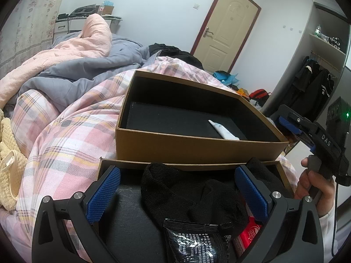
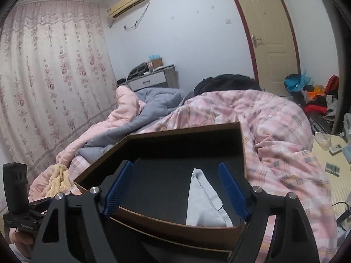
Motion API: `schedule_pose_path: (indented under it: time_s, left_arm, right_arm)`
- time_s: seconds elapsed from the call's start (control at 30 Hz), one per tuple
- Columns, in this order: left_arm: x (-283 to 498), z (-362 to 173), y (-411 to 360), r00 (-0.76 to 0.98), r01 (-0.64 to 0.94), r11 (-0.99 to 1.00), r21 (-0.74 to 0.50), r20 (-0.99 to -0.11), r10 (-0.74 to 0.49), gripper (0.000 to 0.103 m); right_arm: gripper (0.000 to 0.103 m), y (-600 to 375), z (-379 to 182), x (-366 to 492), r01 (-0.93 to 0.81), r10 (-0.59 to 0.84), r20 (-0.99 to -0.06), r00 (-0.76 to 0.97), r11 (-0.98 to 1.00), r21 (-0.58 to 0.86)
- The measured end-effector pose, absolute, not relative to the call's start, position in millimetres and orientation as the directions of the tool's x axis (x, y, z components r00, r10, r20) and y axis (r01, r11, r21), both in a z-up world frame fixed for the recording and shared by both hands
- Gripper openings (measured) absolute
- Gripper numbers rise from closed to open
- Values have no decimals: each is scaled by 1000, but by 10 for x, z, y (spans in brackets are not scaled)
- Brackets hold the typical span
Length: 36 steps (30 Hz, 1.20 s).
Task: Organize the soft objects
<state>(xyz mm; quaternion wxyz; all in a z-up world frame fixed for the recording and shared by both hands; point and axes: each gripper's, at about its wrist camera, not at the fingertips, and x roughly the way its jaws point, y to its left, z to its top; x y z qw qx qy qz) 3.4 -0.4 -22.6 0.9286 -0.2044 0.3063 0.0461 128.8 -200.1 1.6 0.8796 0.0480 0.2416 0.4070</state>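
1. Two brown cardboard boxes with black lining sit on the bed's pink plaid quilt in the left wrist view. The far box holds one folded white cloth near its right side. The near box holds a black sock, a black foil packet printed with small white characters too fine to read, and a red packet with white lettering, mostly hidden.
2. The left tool stands wide over the near box, blue pads either side of the sock without pressing it.
3. This view alone shows the right tool from outside, at the far right beside the far box, its black body marked "DAS", a green light on its camera block, and the person's hand on its handle. An open wardrobe of dark clothes appears only here.
4. The right wrist view looks into the far box; the white cloth lies on its floor between the spread fingers of the right tool, untouched.
5. Only this view shows the wall air conditioner and the full floral curtain; the cream knit item lies on the bed at left.
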Motion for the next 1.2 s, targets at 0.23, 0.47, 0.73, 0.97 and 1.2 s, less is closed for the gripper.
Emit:
schedule_pose_path:
  time_s: [0.23,0.47,0.73,0.97,1.2]
  left_arm:
    - [37,-228,-4,807,-211,913,-350,-589,-40,103]
    - [34,-232,-6,808,-209,913,-351,-588,-41,103]
    - [42,-204,-20,806,-208,915,-346,-591,-41,103]
    - [38,-204,-19,806,-206,914,-348,-591,-43,103]
    - [42,-204,-21,806,-207,914,-348,-590,-42,103]
  right_arm:
    - [79,-2101,-107,1373,-667,760,-368,536,648,367]
    - [80,-2175,-173,1330,-662,770,-351,533,637,394]
    - [84,-2167,-213,1211,-690,762,-306,571,648,323]
    - [87,-2161,-216,1243,-694,761,-302,573,648,315]
    - [91,-2122,-227,1208,-699,751,-312,582,658,280]
